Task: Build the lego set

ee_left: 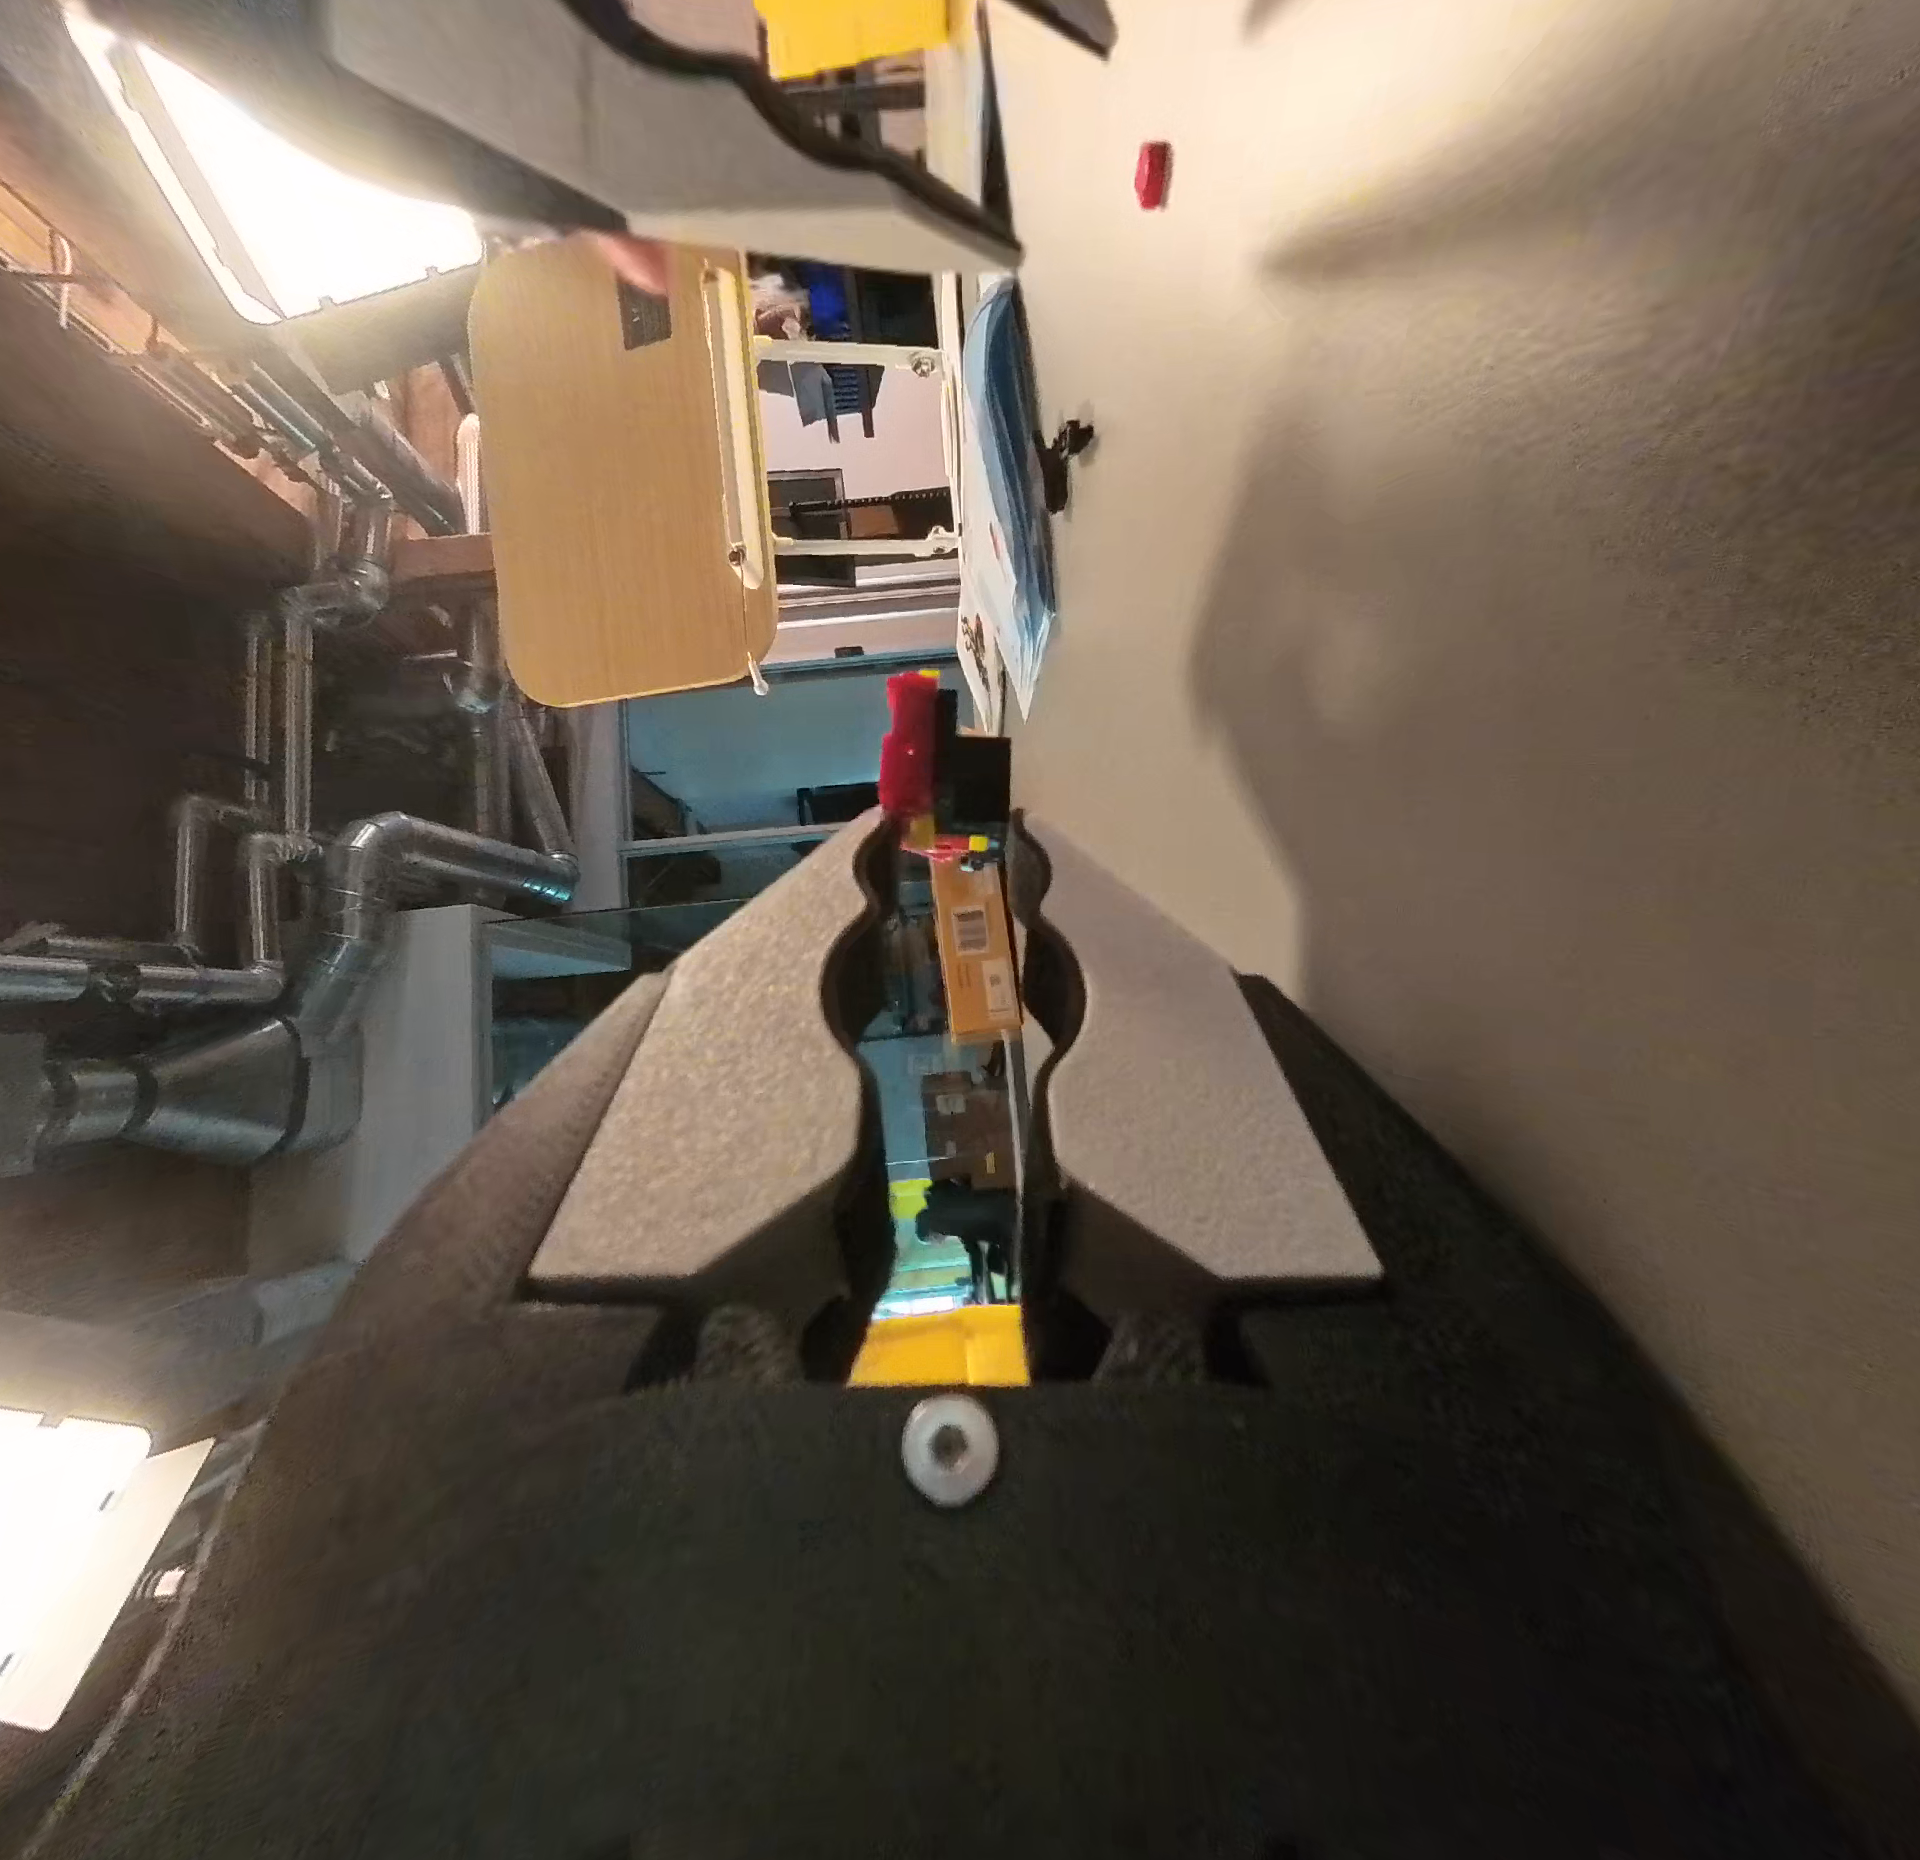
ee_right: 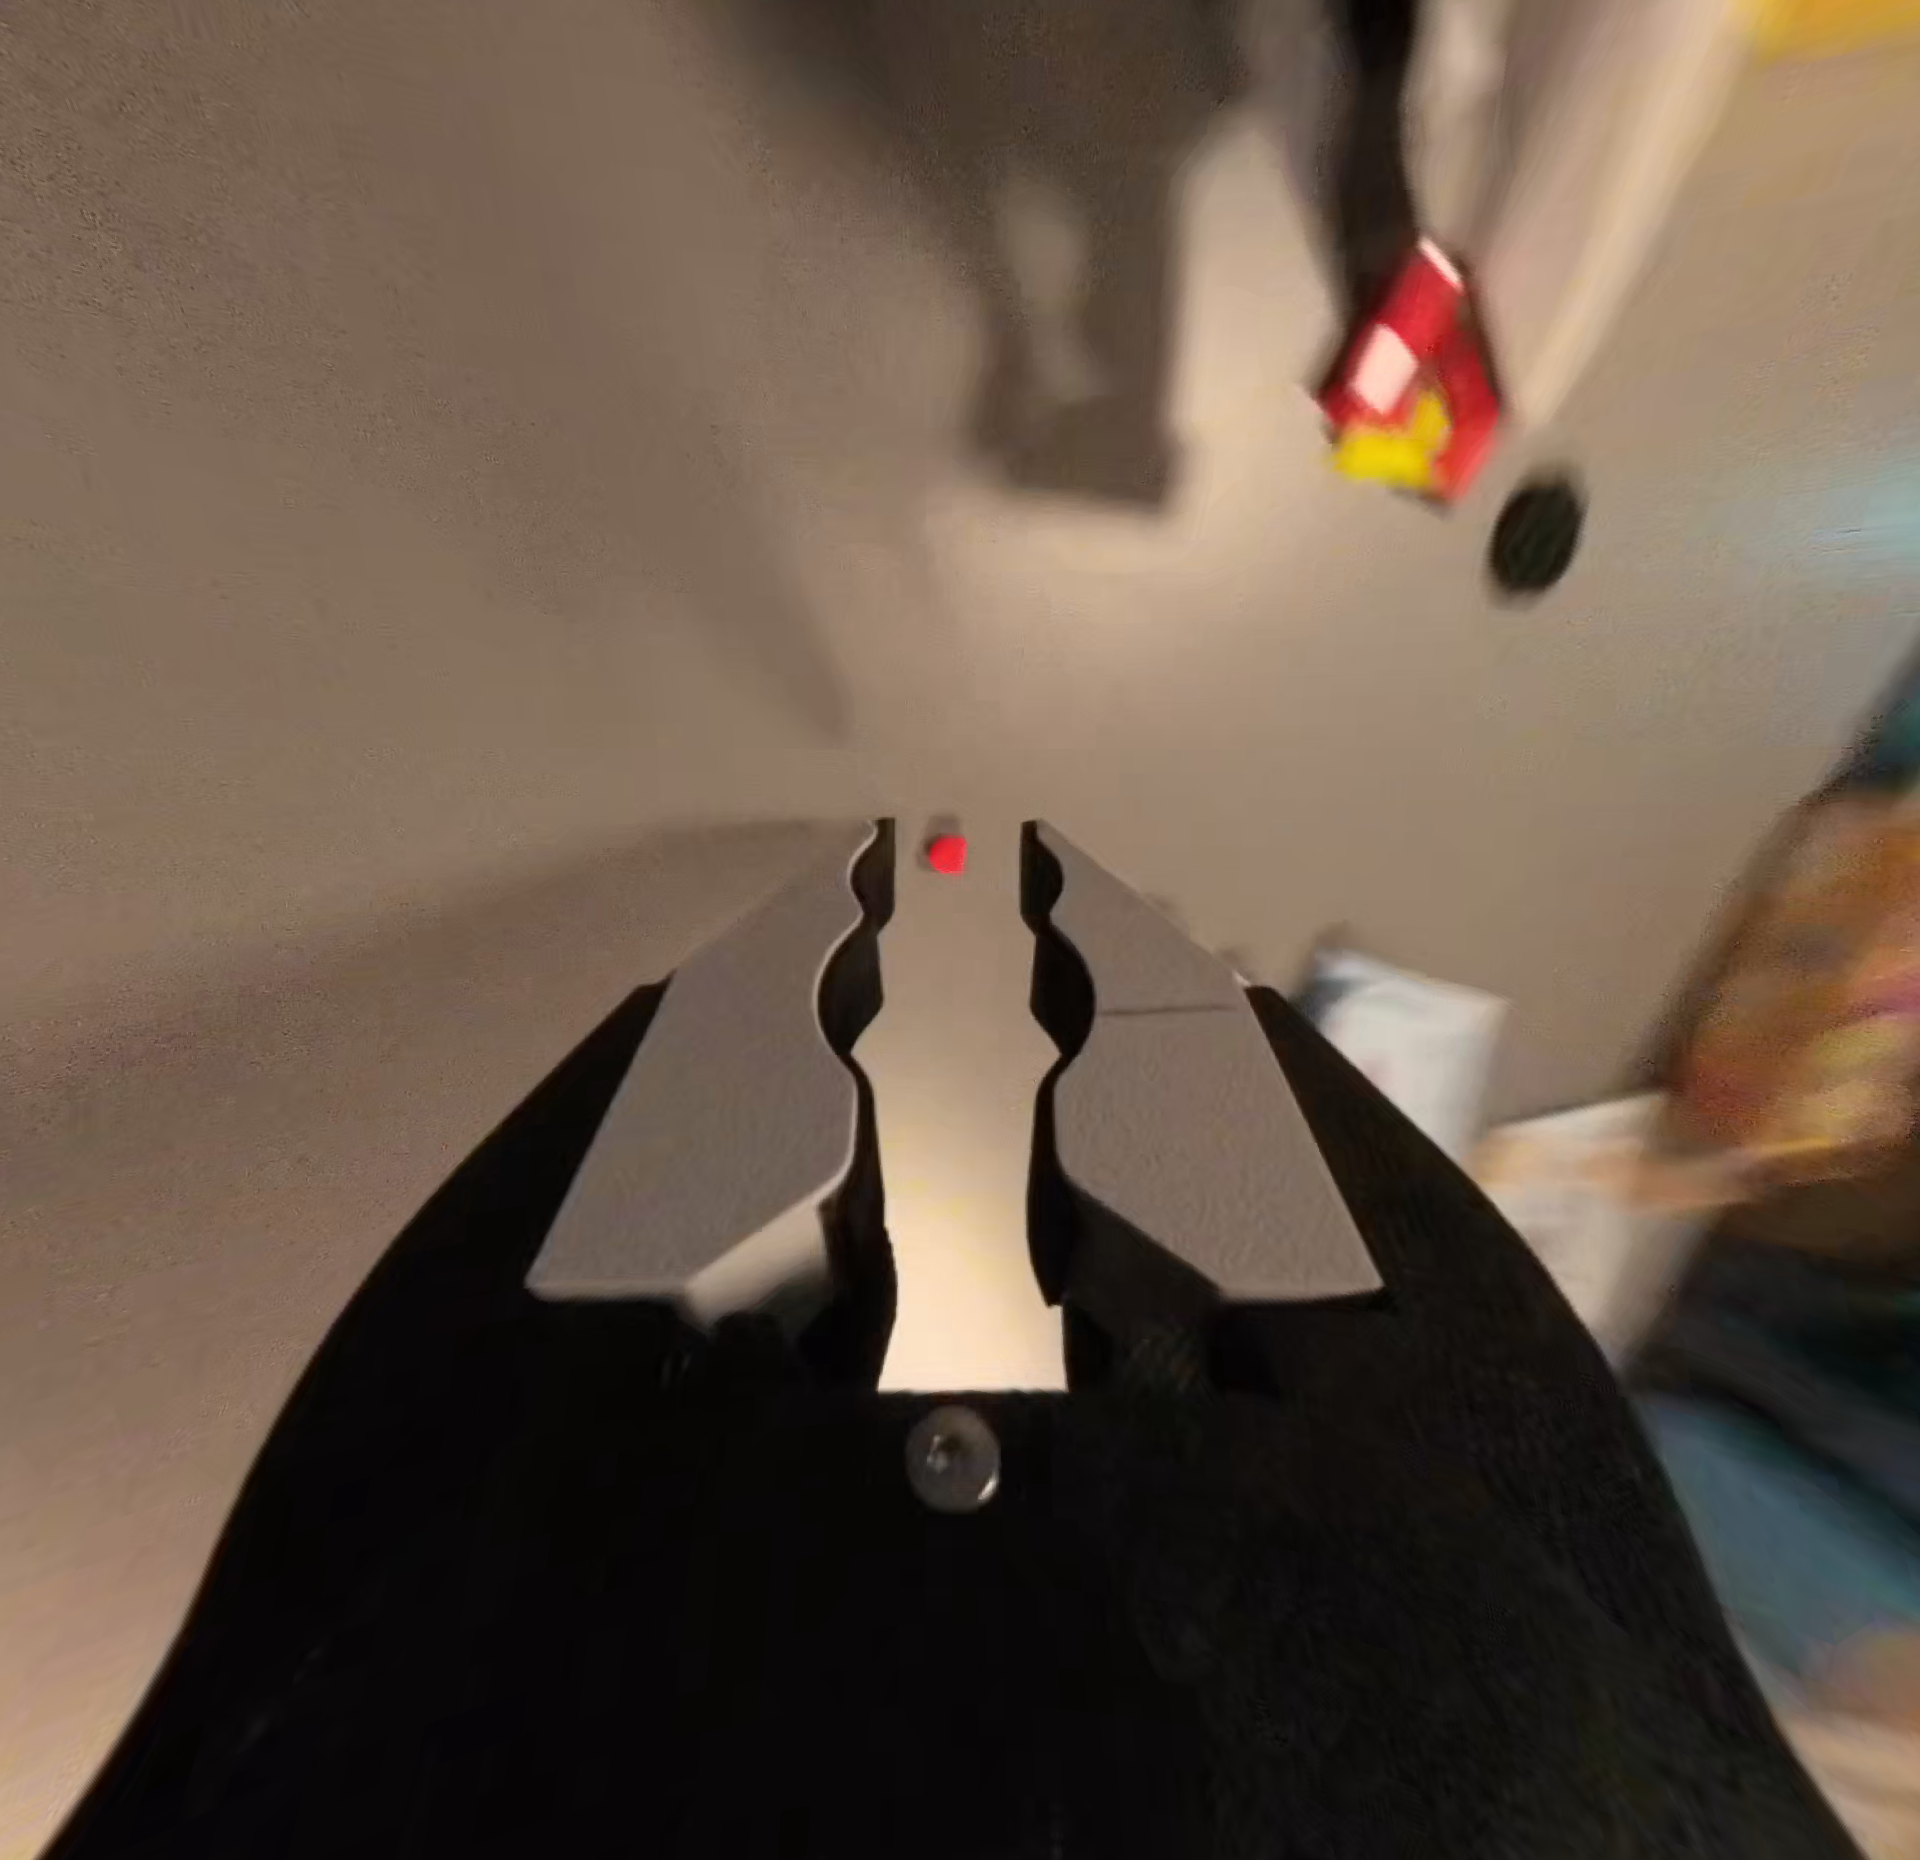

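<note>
My left gripper is shut on a small lego assembly of red, black and yellow bricks, held at the fingertips just off the white table. The view is rolled, so the table stands at the right. The assembly also shows in the right wrist view, blurred, at the upper right. My right gripper is open, with a narrow gap, low over the table. A small red piece lies on the table between its fingertips. The same red piece shows in the left wrist view, close to the right gripper.
An instruction booklet lies on the table, with a small black piece beside it. A round black piece lies near the held assembly. A yellow box stands behind the right gripper. Blurred bags and packaging lie at the right.
</note>
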The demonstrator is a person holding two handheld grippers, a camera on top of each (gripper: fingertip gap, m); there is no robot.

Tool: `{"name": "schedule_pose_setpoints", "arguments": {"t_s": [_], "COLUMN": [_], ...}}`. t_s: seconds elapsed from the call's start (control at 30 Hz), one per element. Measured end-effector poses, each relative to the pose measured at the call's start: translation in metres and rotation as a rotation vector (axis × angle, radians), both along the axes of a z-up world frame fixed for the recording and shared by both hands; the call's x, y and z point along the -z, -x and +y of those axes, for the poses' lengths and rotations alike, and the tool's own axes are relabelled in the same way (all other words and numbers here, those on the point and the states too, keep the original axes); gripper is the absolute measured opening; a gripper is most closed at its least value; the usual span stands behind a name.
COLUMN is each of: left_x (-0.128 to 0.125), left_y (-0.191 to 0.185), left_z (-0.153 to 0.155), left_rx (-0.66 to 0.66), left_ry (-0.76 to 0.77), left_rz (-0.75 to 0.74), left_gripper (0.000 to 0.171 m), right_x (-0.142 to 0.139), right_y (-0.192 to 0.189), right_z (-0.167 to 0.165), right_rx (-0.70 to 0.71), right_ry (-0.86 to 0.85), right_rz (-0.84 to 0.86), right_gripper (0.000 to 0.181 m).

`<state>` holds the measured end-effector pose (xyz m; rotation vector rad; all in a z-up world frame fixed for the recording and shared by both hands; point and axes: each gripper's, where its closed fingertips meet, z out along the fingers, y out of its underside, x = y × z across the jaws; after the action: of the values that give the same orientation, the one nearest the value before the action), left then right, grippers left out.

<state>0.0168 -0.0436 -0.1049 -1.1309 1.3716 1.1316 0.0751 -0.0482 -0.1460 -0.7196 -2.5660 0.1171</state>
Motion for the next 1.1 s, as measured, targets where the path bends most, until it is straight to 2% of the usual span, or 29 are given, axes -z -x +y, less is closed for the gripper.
{"name": "schedule_pose_setpoints", "arguments": {"t_s": [0.03,0.1,0.17,0.27,0.4,0.5,0.63,0.8,0.93,1.1], "left_x": [0.0,0.0,0.0,0.001,0.001,0.002,0.002,0.002,0.003,0.003], "left_y": [0.0,0.0,0.0,-0.001,-0.002,-0.001,-0.002,-0.002,-0.003,-0.004], "left_z": [0.0,0.0,0.001,0.001,0.002,0.003,0.003,0.004,0.004,0.004], "left_rx": [0.001,0.001,0.001,0.004,0.004,0.002,0.007,0.006,0.006,0.01], "left_ry": [0.0,0.002,0.003,0.007,0.009,0.012,0.014,0.017,0.021,0.024], "left_rz": [0.0,-0.003,-0.004,-0.004,-0.002,-0.004,-0.001,-0.002,-0.001,-0.001], "left_gripper": [0.019,0.019,0.019,0.019,0.019,0.019,0.019,0.019,0.019,0.019], "right_x": [0.002,0.001,0.003,0.009,0.012,0.009,0.004,0.013,0.011,0.005], "right_y": [0.002,0.005,0.002,-0.006,-0.008,-0.008,0.001,-0.001,-0.013,-0.011], "right_z": [-0.002,0.001,0.01,0.01,0.002,-0.026,-0.004,-0.001,-0.013,-0.015], "right_rx": [0.149,0.327,0.437,0.496,0.496,0.419,0.371,0.35,0.306,0.217], "right_ry": [0.183,0.433,0.553,0.647,0.723,0.831,0.683,0.7,0.757,0.749], "right_rz": [0.025,0.119,0.173,0.176,0.14,0.049,0.155,0.117,0.026,0.062], "right_gripper": [0.022,0.019,0.018,0.017,0.018,0.021,0.021,0.023,0.014,0.019]}}
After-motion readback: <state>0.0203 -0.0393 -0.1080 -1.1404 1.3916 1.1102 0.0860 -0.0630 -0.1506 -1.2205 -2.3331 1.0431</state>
